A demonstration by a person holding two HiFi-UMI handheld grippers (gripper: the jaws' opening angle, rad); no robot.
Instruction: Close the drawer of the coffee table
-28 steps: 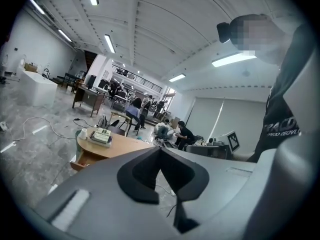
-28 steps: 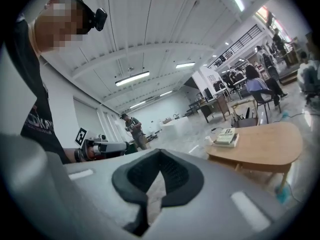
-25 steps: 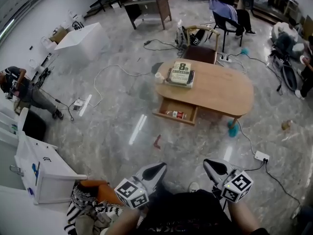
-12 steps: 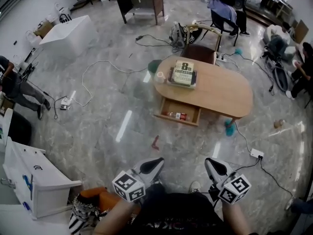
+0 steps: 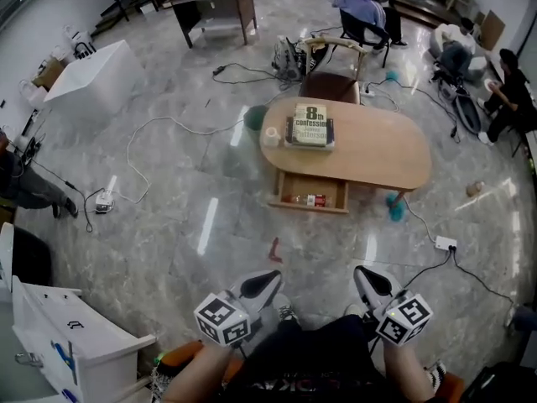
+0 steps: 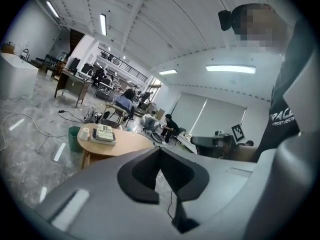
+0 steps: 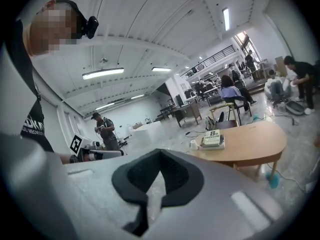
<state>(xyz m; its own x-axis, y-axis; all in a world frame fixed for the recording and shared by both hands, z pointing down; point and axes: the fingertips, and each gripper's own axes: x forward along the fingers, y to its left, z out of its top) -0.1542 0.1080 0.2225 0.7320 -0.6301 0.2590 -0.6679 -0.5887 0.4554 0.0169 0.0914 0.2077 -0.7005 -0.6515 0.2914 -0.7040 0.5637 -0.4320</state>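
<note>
The grey marble floor (image 5: 168,217) takes up most of the head view. The oval wooden surface (image 5: 377,154), a low coffee table, stands in the middle distance, well apart from both grippers. Its drawer (image 5: 289,186) hangs pulled out on the near side, under the left half of the top, with a small packet (image 5: 307,199) lying inside (too small to tell what it is). A thick book (image 5: 310,126) lies flat on the surface's far left part, with a white cup (image 5: 271,135) just left of it. Low in the view, the left gripper (image 5: 270,280) and right gripper (image 5: 366,279) are side by side, each with its jaws pressed together on nothing.
</note>
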